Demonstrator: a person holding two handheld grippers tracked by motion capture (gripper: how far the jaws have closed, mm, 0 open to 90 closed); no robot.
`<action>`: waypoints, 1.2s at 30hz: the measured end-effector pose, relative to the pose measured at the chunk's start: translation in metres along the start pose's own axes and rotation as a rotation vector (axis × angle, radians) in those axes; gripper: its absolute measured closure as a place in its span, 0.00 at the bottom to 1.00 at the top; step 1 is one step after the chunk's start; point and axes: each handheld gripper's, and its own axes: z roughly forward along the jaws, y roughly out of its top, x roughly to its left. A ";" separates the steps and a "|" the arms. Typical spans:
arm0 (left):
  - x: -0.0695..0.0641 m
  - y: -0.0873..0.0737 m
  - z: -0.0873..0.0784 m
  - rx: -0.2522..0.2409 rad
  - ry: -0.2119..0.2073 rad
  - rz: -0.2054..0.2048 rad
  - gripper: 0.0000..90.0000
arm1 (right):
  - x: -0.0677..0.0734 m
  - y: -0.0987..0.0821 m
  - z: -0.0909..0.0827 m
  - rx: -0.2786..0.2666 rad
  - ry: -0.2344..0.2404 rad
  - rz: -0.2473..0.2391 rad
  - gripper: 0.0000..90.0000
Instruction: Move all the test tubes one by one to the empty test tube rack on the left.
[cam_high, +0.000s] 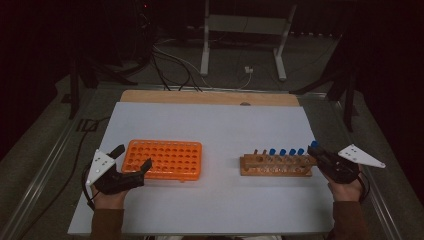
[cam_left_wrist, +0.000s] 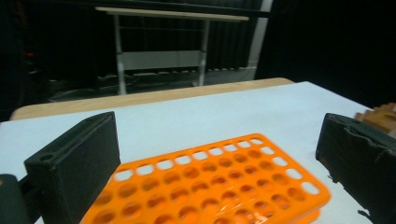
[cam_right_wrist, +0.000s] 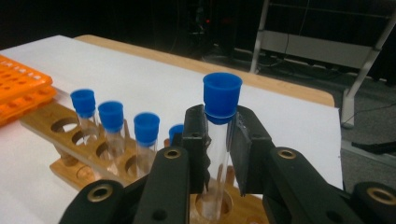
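My right gripper (cam_right_wrist: 219, 128) is shut on a clear test tube (cam_right_wrist: 215, 154) with a blue cap (cam_right_wrist: 222, 95). The tube stands upright, and its lower end sits at a hole of the wooden rack (cam_right_wrist: 79, 149). From above, that gripper (cam_high: 320, 154) is at the right end of the wooden rack (cam_high: 276, 165). Several more blue-capped tubes (cam_right_wrist: 111, 116) stand in the rack to its left. My left gripper (cam_high: 134, 157) hangs open over the near left corner of the orange tube rack (cam_high: 165, 159). Its holes (cam_left_wrist: 210, 182) are empty, and nothing lies between the fingers (cam_left_wrist: 74, 168).
Both racks rest on a white sheet (cam_high: 215, 125) over a wooden tabletop (cam_high: 210, 97). A metal frame stand (cam_high: 245, 35) and cables lie on the floor beyond the far edge. A strip of white sheet separates the two racks.
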 end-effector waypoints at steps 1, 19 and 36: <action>-0.001 0.002 0.002 0.001 -0.011 0.002 0.01 | 0.000 0.000 0.000 0.000 0.000 0.000 0.86; -0.015 0.028 0.020 -0.066 -0.072 0.007 0.01 | 0.030 0.029 -0.016 -0.029 0.081 -0.048 0.86; -0.041 0.030 0.047 -0.061 -0.180 0.010 0.01 | 0.063 0.036 0.015 -0.014 0.240 -0.025 0.86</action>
